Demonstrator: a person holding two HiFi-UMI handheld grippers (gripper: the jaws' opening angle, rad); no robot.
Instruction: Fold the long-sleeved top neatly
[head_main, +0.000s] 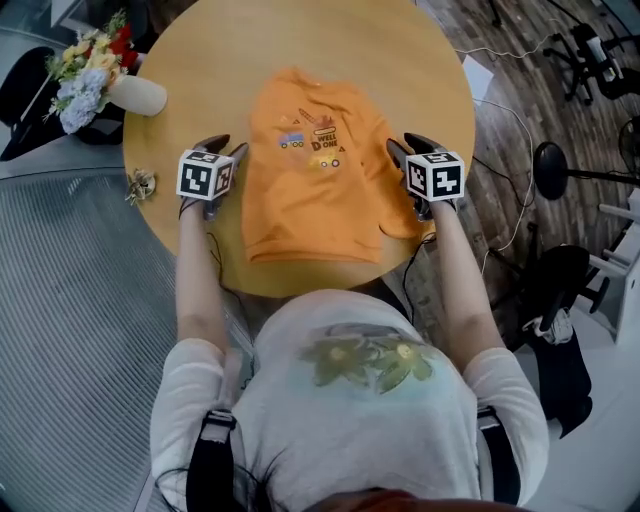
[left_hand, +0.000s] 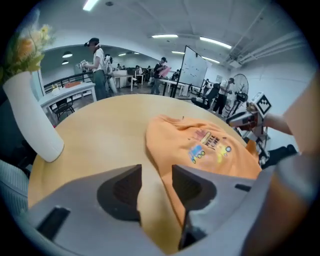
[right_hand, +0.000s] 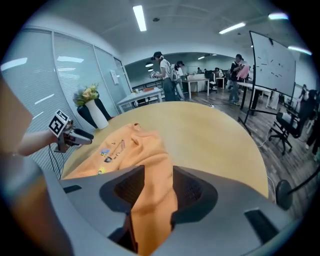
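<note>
An orange long-sleeved top (head_main: 305, 175) lies flat on the round wooden table (head_main: 200, 50), collar at the far side and a cartoon vehicle print facing up. Its sleeves are folded in; a bit of fabric sticks out at the near right. My left gripper (head_main: 222, 152) hovers just off the top's left edge, open; in the left gripper view (left_hand: 156, 172) bare table and the top's edge (left_hand: 210, 150) show in the gap. My right gripper (head_main: 402, 150) is at the right edge, open; in the right gripper view (right_hand: 159, 172) orange fabric (right_hand: 130, 147) lies under the gap.
A white vase (head_main: 138, 94) with flowers (head_main: 88, 65) stands at the table's left rim. A small dried sprig (head_main: 139, 184) lies near the left gripper. Cables and a black stand (head_main: 550, 165) are on the floor to the right. People stand in the office behind.
</note>
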